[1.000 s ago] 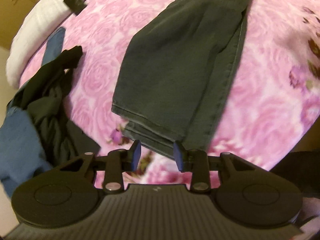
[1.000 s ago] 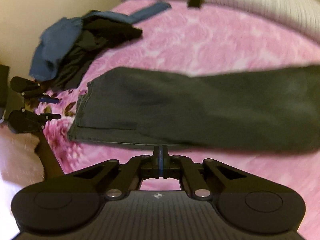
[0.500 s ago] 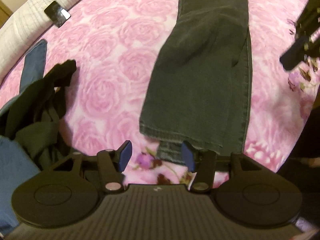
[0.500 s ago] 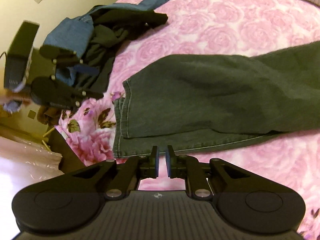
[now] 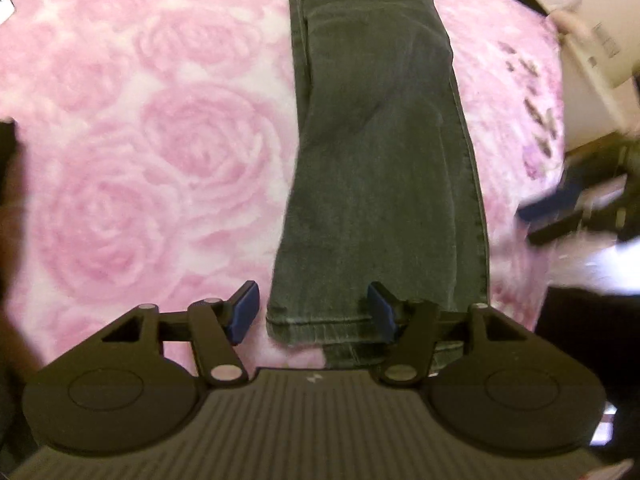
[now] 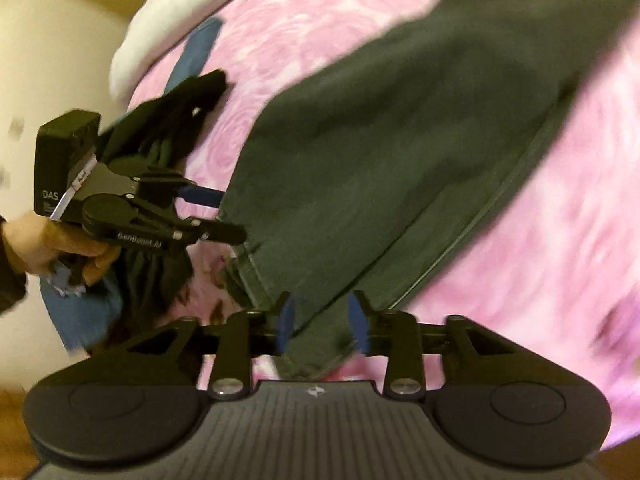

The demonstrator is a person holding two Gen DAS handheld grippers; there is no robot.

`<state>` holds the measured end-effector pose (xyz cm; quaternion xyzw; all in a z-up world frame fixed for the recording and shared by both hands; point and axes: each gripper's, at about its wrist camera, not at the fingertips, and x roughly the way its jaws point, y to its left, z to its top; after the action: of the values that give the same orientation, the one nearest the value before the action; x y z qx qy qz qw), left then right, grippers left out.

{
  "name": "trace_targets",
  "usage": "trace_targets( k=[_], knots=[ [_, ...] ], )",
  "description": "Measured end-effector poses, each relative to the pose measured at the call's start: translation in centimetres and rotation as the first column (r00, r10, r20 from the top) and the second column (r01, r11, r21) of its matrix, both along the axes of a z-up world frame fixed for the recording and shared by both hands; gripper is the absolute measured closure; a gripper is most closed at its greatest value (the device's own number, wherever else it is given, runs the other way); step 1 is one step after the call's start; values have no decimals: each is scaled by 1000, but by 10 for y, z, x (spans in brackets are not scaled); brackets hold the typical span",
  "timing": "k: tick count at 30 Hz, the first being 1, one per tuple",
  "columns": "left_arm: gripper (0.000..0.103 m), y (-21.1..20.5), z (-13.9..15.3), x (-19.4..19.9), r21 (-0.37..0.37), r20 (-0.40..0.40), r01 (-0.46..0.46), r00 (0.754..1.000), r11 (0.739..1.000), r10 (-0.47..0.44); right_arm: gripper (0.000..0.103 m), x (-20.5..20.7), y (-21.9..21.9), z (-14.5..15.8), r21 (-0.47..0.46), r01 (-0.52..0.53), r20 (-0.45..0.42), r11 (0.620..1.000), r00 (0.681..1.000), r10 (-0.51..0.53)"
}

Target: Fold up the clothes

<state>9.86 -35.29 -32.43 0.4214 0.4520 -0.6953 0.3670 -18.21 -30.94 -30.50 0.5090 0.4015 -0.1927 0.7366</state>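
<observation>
Dark grey jeans [image 5: 380, 140] lie folded lengthwise on the pink rose bedspread [image 5: 160, 160]. My left gripper [image 5: 313, 312] is open, and the hem end of the legs lies between its blue pads. In the right wrist view the jeans [image 6: 400, 120] run up to the right. My right gripper [image 6: 322, 320] is open around the lower corner of the same hem. That view also shows the left gripper [image 6: 218, 216], held by a hand [image 6: 40, 240], with its fingers at the hem's other corner. The right gripper [image 5: 560, 208] appears blurred at the right edge of the left wrist view.
A heap of dark and blue clothes [image 6: 152, 280] lies at the bed's left edge, behind the left gripper. A white pillow [image 6: 160, 20] lies along the head of the bed. The bed's edge and the floor are just below the hem.
Both grippers have come in to the jeans' hem. The right gripper, shut a second ago, has opened. The left gripper's fingers have spread wider around the hem.
</observation>
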Motion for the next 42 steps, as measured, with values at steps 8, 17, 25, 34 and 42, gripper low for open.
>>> trace_targets(
  k=[8, 17, 25, 34, 42],
  knots=[
    [96, -21, -16, 28, 208, -177, -55, 980, 977, 92, 49, 8, 39, -37, 74, 204, 92, 976, 973, -210],
    [97, -35, -2, 59, 434, -405, -123, 858, 892, 315, 36, -5, 62, -74, 203, 421, 247, 884, 852, -463],
    [97, -40, -4, 65, 487, -448, -126, 814, 865, 370, 30, -24, 76, -84, 252, 532, 280, 808, 759, -588],
    [97, -36, -8, 69, 477, -426, -129, 832, 870, 357, 40, -28, 72, -92, 339, 565, 333, 752, 676, -658],
    [97, -32, 9, 42, 322, -269, -47, 953, 945, 140, 100, -53, 66, -48, 252, 572, 258, 780, 737, -624]
  ],
)
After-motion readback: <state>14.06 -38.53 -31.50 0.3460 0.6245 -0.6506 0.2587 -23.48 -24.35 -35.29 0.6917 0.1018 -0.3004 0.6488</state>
